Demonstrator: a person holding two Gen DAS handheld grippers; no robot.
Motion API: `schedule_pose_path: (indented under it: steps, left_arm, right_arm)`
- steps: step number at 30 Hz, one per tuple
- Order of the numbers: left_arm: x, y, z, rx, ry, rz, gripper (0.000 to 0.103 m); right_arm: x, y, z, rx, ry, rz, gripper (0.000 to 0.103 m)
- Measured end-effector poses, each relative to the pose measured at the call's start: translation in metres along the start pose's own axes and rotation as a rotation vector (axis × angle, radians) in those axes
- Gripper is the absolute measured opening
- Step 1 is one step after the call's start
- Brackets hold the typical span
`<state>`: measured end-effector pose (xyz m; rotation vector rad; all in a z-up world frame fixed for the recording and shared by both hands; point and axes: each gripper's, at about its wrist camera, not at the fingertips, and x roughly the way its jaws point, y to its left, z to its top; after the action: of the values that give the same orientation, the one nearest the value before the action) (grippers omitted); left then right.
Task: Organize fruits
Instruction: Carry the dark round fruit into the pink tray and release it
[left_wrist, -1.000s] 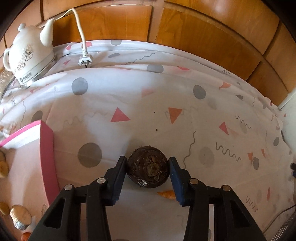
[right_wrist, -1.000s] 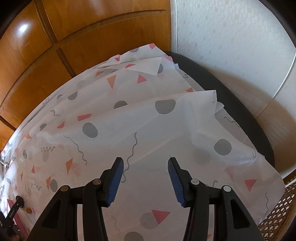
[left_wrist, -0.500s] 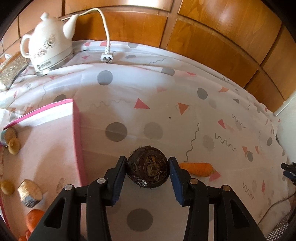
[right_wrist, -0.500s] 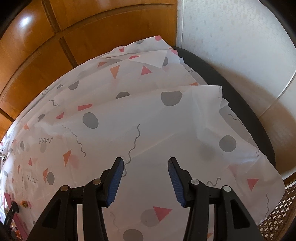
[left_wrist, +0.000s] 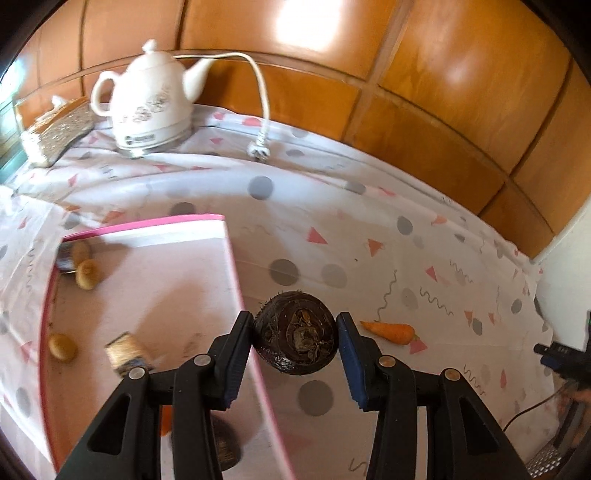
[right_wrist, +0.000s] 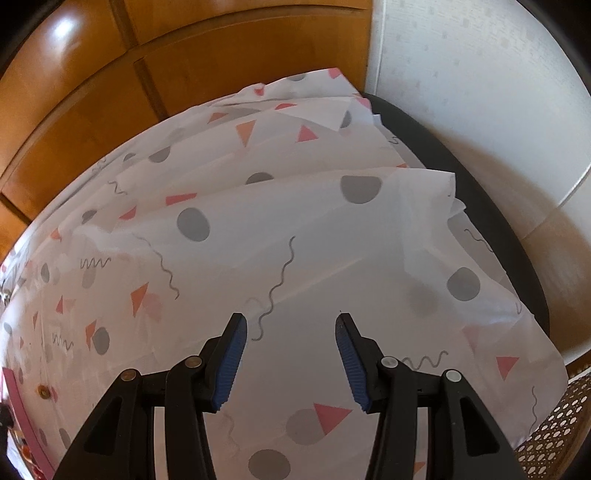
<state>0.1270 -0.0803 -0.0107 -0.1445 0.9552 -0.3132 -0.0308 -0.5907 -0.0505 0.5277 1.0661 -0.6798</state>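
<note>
Between the blue pads of the left tool (left_wrist: 295, 334) sits a dark, hairy, round fruit (left_wrist: 295, 332), clenched and held above the patterned bench (left_wrist: 369, 221), just right of the pink tray's (left_wrist: 231, 258) rim. The tray lies to the tool's left, holding small brown fruits (left_wrist: 86, 273) and a wrapped block (left_wrist: 125, 352). A carrot (left_wrist: 389, 331) lies on the cloth to the right.

In the right wrist view, the right tool (right_wrist: 291, 345) hangs released over bare cloth, gripping nothing, and is the farther of the two from the tray.

A white kettle (left_wrist: 147, 99) with its unplugged cord (left_wrist: 258, 110) stands on the patterned tablecloth (left_wrist: 369, 229).
</note>
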Motion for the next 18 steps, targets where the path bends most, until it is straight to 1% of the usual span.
schedule_pose_path:
  steps: [8, 15, 16, 18]
  left_arm:
    - [-0.031, 0.04, -0.001, -0.07, -0.051, 0.026, 0.046]
    - [-0.058, 0.087, -0.006, -0.164, -0.091, 0.065, 0.046]
    - [-0.06, 0.093, -0.008, -0.177, -0.094, 0.07, 0.046]
    - [-0.065, 0.109, -0.013, -0.211, -0.096, 0.083, 0.046]
  right_arm:
    - [0.0, 0.003, -0.001, -0.017, -0.002, -0.016, 0.051]
    - [-0.002, 0.002, -0.001, -0.006, -0.013, -0.028, 0.051]
    - [-0.002, 0.002, -0.001, -0.007, -0.013, -0.022, 0.051]
    - [-0.005, 0.008, -0.002, -0.025, -0.024, 0.029, 0.051]
